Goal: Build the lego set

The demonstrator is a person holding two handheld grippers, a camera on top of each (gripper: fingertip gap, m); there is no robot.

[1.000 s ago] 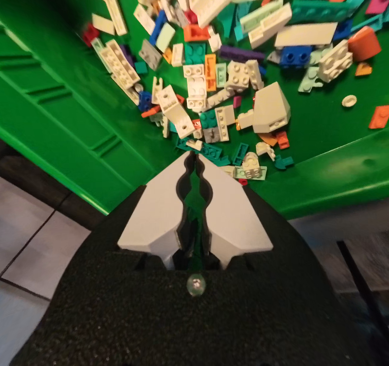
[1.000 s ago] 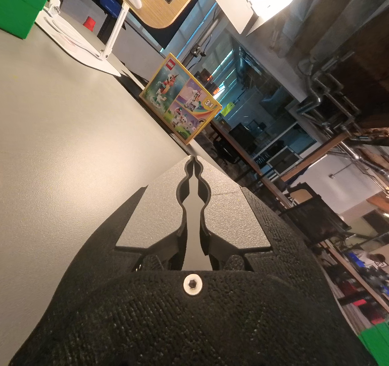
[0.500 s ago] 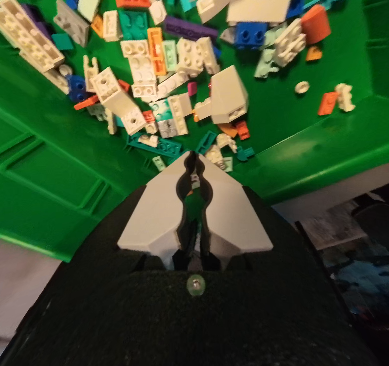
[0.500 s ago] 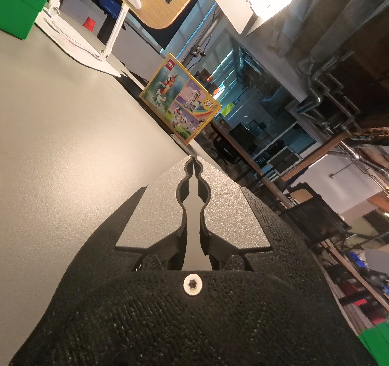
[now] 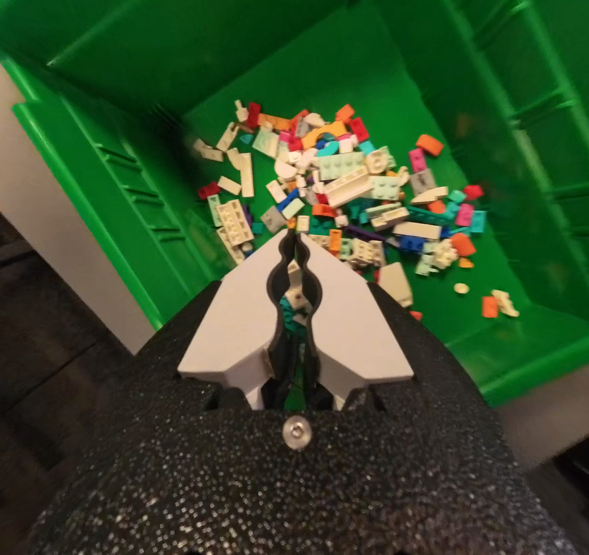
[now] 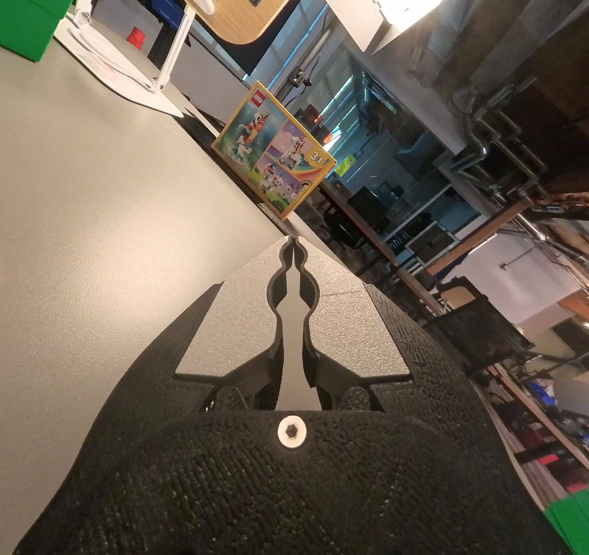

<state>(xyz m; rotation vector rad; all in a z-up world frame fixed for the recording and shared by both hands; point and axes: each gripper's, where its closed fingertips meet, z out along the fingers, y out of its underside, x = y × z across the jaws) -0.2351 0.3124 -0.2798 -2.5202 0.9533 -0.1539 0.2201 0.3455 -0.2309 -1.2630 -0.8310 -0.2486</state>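
Looking down from the left wrist view, the left claw (image 5: 294, 233) hangs above a deep green plastic bin (image 5: 197, 48), its two pale grey fingers (image 5: 242, 310) clenched so that the tips meet with nothing between them. Spread over the bin's floor lies a loose heap of small plastic lego bricks (image 5: 344, 189) in white, mint, teal, orange, red, pink, blue and purple. A large white sloped brick (image 5: 395, 281) sits just right of the claw, near the front of the heap. A few strays, among them a small orange plate (image 5: 490, 306) and a tiny white round piece (image 5: 461, 288), lie apart at the right, close to the bin's front wall. This view is slightly blurred.

From the right wrist view, the right claw (image 6: 293, 239) is tilted sideways low over a plain grey table (image 6: 95, 204), also clenched tip to tip and gripping nothing. Beyond it, at the table's far edge, a yellow-bordered cardboard lego box (image 6: 274, 153) printed with colourful toy animals stands upright. Farther left is a white stand (image 6: 172, 35), and a corner of a green plastic bin (image 6: 25, 13) shows at the top left. A cluttered workshop fills the background.
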